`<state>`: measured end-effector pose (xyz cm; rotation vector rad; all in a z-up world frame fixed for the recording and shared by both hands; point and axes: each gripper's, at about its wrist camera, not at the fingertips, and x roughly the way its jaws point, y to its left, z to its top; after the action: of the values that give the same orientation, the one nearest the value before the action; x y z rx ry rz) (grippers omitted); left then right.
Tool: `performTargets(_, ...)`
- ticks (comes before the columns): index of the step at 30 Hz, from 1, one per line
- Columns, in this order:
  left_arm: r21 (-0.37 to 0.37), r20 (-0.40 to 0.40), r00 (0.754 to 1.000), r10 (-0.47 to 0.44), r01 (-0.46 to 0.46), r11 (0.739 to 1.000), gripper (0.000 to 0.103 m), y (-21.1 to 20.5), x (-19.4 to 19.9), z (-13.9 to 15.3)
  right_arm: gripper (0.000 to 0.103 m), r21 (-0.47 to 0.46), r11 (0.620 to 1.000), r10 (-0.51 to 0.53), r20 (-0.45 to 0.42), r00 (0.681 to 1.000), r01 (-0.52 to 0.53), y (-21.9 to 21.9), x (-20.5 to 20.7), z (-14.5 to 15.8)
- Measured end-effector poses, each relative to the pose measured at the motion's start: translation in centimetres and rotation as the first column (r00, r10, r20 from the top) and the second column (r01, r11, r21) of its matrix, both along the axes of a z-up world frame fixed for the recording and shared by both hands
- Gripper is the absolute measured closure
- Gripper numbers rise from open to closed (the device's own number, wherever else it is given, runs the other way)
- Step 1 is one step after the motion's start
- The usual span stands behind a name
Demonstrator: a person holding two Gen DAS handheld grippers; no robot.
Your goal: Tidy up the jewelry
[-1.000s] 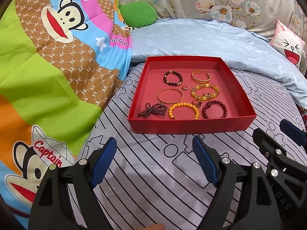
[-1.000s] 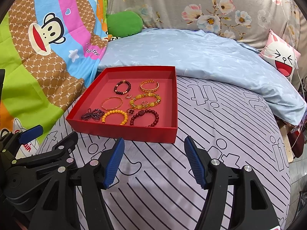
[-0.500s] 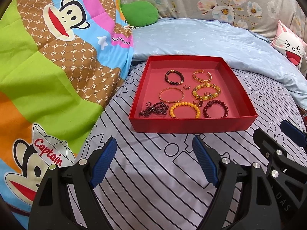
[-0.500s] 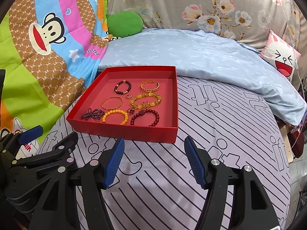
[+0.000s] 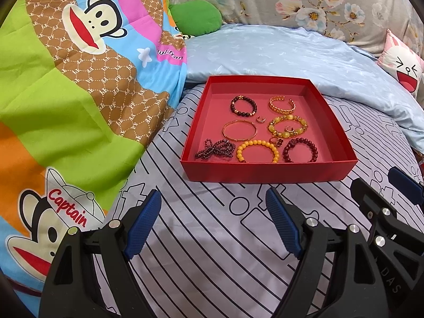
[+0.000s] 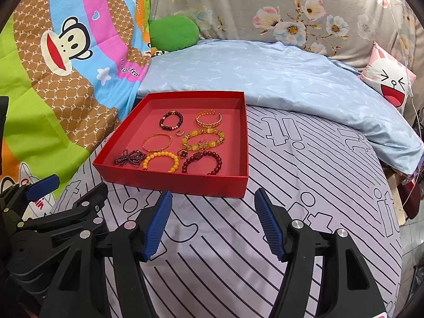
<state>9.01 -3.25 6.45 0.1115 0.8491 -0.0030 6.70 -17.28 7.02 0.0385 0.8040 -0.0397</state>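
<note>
A shallow red tray lies on the striped bed sheet and holds several bracelets and small rings: an orange bead bracelet, a dark red bead bracelet, a thin gold bangle and a dark beaded bow. My left gripper is open and empty over the sheet, short of the tray's near wall. My right gripper is open and empty, also just short of the tray.
A bright monkey-print quilt rises at the left. A light blue duvet lies behind the tray. A green cushion and a pink bunny pillow sit at the back. The bed edge drops at the far right.
My left gripper has shifted slightly left, so the tray sits a little further right in its view. The right gripper and the jewelry have not moved.
</note>
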Motion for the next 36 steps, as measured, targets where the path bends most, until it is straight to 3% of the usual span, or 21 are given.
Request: performTargets(36, -0.005, -0.014, 1.000, -0.005, 0.005, 1.000, 0.026, -0.24, 0.10, -0.48, 0.040, -0.002, 1.000, 0.000, 0.000, 1.000, 0.000, 0.10, 0.01, -0.06)
